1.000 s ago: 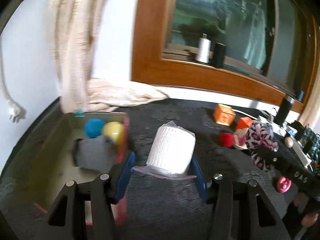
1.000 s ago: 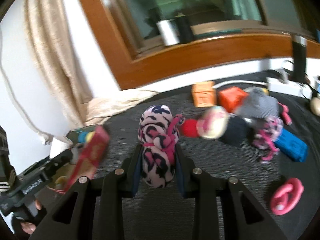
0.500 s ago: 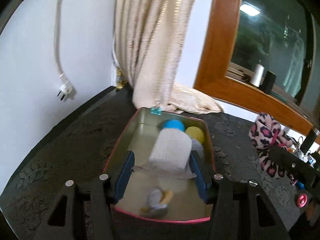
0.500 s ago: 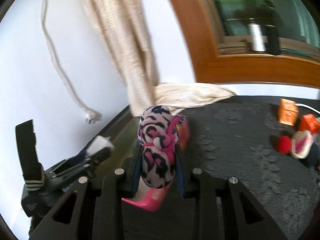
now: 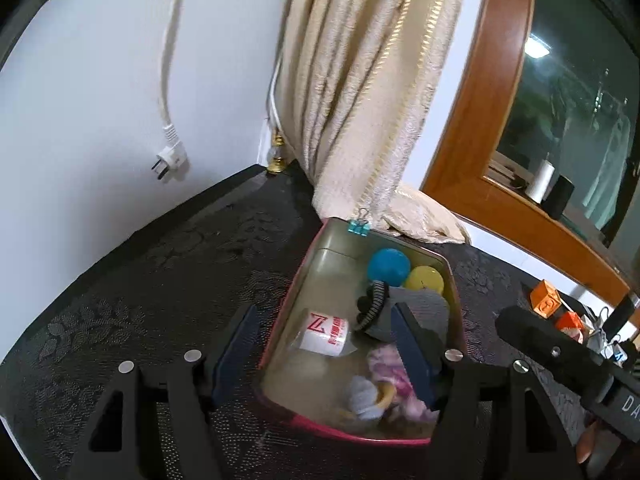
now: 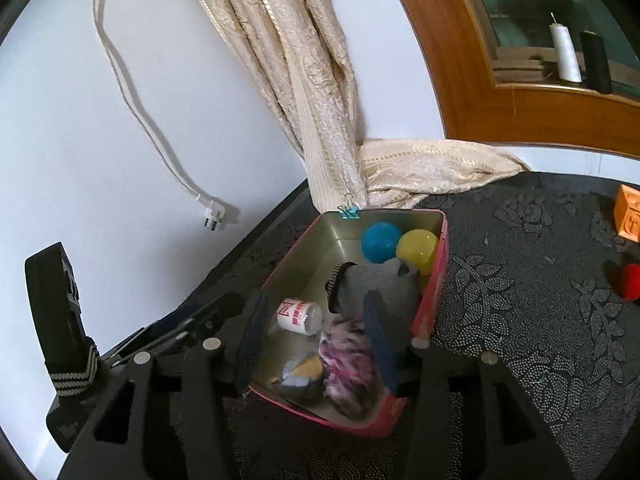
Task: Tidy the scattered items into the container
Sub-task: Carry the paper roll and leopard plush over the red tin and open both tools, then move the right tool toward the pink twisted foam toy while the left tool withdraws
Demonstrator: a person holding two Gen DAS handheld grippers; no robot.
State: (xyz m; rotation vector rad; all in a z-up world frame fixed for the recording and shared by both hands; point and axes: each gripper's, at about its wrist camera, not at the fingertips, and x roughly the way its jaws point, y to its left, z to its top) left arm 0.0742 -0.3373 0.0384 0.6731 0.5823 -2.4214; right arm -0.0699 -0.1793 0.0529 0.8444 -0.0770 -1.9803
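Observation:
A red-rimmed tin box [image 5: 456, 280] [image 6: 434, 280] sits on the dark patterned table. Inside lie a white paper roll in plastic [image 5: 326, 330] [image 6: 299, 316], a pink leopard plush [image 5: 394, 376] [image 6: 350, 364], a blue ball [image 5: 388, 266] [image 6: 380, 242], a yellow ball [image 5: 424, 280] [image 6: 418, 250], a grey cloth item [image 5: 420, 312] [image 6: 380, 284] and a small grey-and-yellow item [image 5: 366, 398] [image 6: 300, 372]. My left gripper [image 5: 324, 356] is open and empty above the box. My right gripper [image 6: 316, 340] is open and empty above the box too.
A cream curtain [image 5: 372, 92] [image 6: 304, 80] hangs behind the box, its hem lying on the table. A white plug [image 5: 170, 158] [image 6: 212, 216] dangles on the wall. Orange blocks [image 5: 546, 302] [image 6: 630, 216] and a red ball [image 6: 631, 280] lie to the right.
Both grippers opened over the box. The paper roll dropped from the left gripper and the leopard plush from the right; both now lie in the box.

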